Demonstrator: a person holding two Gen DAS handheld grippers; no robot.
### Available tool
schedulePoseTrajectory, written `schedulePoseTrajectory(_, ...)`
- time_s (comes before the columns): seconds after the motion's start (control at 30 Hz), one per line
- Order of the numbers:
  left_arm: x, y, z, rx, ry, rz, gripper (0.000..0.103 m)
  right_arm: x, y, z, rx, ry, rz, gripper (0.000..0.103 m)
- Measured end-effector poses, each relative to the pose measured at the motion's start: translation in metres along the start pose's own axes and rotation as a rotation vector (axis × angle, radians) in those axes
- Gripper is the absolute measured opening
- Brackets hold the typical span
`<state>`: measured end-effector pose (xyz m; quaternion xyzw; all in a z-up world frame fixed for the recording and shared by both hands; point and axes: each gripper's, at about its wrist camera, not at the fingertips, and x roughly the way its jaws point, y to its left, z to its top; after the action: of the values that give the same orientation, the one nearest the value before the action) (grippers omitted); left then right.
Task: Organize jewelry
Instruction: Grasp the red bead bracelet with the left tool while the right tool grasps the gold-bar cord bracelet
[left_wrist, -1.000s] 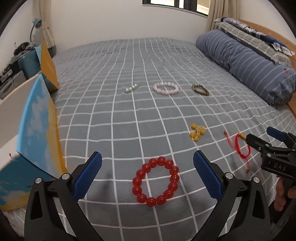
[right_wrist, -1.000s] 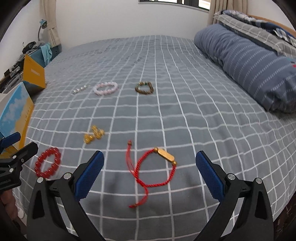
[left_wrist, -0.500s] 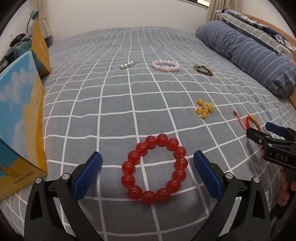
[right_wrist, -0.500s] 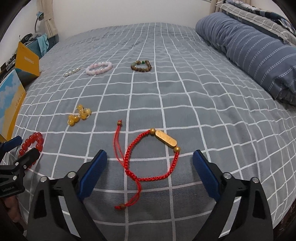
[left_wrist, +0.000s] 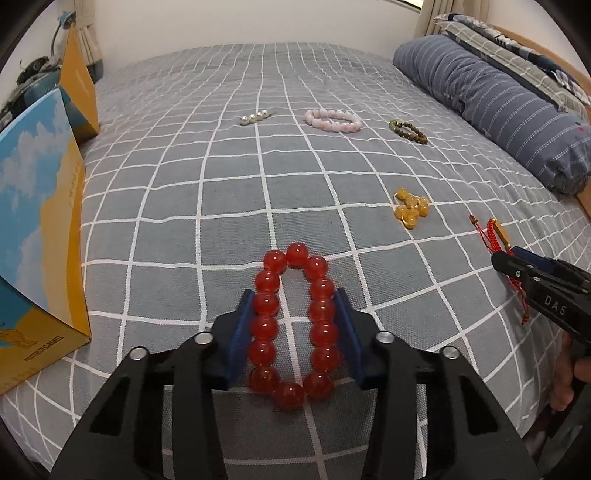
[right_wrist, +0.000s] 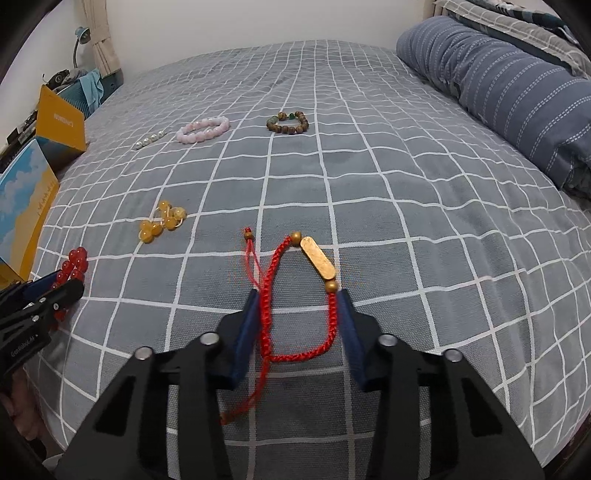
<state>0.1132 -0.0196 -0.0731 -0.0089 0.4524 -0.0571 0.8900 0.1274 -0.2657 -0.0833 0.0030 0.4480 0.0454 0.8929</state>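
Note:
A red bead bracelet (left_wrist: 266, 326) lies on the grey checked bedspread (left_wrist: 207, 206), squeezed into a narrow oval. My left gripper (left_wrist: 293, 295) is closing on it, and the blue pads touch the beads on both sides. A red cord bracelet with a gold bar (right_wrist: 318, 263) lies further right on the bed. My right gripper (right_wrist: 298, 295) is closing on it, with both pads against the cord and the loop pinched narrow. Its loose tail trails under the jaws.
A pearl strand (left_wrist: 255, 118), a pink bead bracelet (left_wrist: 332, 121) and a brown bead bracelet (left_wrist: 408, 131) lie in a row further up the bed. Amber beads (left_wrist: 410, 210) sit between both grippers. Cardboard boxes (left_wrist: 37, 221) stand left, a striped bolster (left_wrist: 498, 103) right.
Both grippers sank toward the bed and their jaws went from wide apart to closed in on the bracelets. The red bead ring and the cord loop got squeezed narrow.

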Motion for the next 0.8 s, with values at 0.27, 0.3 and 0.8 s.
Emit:
schedulePoseTrajectory(0.27, -0.004, 0.002, 0.001, -0.022, 0.0, -0.014, 0.025, -0.004, -0.003, -0.002, 0.032, 0.006, 0.03, 0.006)
schedulePoseTrajectory(0.3, -0.005, 0.002, 0.001, -0.021, -0.002, -0.015, 0.023, -0.005, -0.003, -0.002, 0.032, 0.005, 0.032, 0.006)
schedulePoseTrajectory(0.8, -0.016, 0.001, 0.004, -0.025, -0.008, -0.029, 0.013, -0.019, -0.002, 0.003, 0.04, -0.023, 0.043, 0.005)
